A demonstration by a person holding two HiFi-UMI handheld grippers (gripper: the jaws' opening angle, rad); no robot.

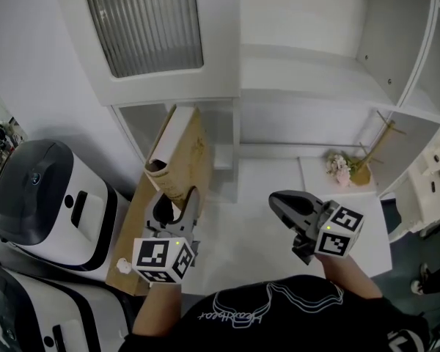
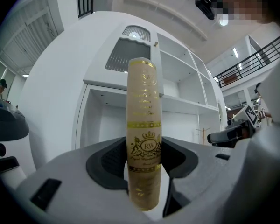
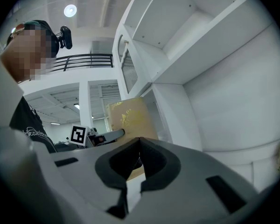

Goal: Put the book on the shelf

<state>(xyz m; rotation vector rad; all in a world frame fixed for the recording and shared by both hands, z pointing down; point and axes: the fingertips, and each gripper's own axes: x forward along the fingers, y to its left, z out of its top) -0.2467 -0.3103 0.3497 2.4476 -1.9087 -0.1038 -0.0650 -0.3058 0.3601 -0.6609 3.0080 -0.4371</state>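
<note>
A tan book (image 1: 180,151) with gold print stands upright in my left gripper (image 1: 173,210), its white page edge turned left. In the left gripper view its spine (image 2: 143,120) rises between the two dark pads, which press on both sides near its lower end. It is raised in front of the white shelf unit (image 1: 308,72), before the narrow left bay. My right gripper (image 1: 279,200) hovers to the right of the book, apart from it. Its jaws are shut with nothing in them, and past them in the right gripper view (image 3: 139,146) I see the book's cover (image 3: 130,118).
Two white rounded machines (image 1: 51,204) with dark tops stand at the left. A tan surface (image 1: 136,229) below the book carries a small white object (image 1: 123,267). A bunch of dried flowers (image 1: 342,167) lies on the low white ledge at the right.
</note>
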